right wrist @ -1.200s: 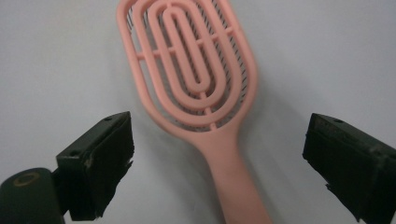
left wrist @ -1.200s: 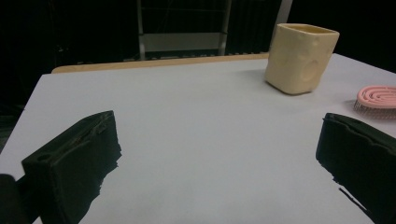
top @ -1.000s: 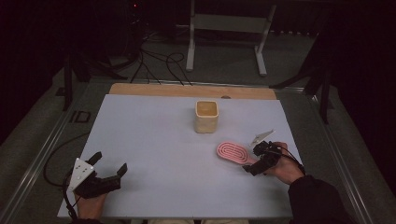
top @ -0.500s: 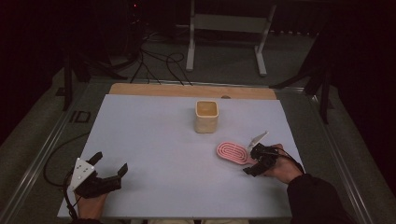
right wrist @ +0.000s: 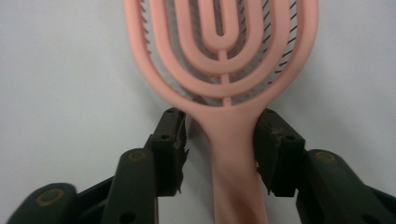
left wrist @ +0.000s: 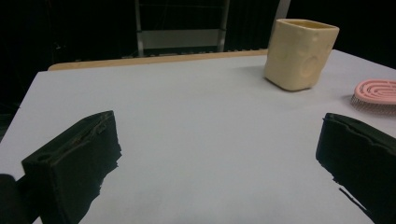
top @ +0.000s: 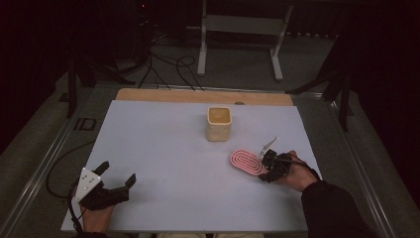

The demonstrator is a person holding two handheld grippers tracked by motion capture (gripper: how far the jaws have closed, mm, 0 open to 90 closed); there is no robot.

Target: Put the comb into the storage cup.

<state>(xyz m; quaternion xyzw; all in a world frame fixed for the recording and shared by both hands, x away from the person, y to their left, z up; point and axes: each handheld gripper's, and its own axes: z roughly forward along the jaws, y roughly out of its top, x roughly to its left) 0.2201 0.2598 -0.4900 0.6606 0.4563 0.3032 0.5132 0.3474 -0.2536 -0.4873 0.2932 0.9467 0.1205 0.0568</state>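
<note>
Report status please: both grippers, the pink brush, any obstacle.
Left gripper open, idle. Right gripper just closing around pink brush handle, small gap on one side. Brush flat on table. Cup apart; path free.

The right tool (right wrist: pixel 219 154) has just been closing its jaws around the pink hairbrush (right wrist: pixel 222 70) handle, gaps remaining.

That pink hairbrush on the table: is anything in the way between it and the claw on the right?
Nothing visible. The right claw already straddles the pink hairbrush handle; its jaws have just been closing, with a small gap left beside the handle.
</note>
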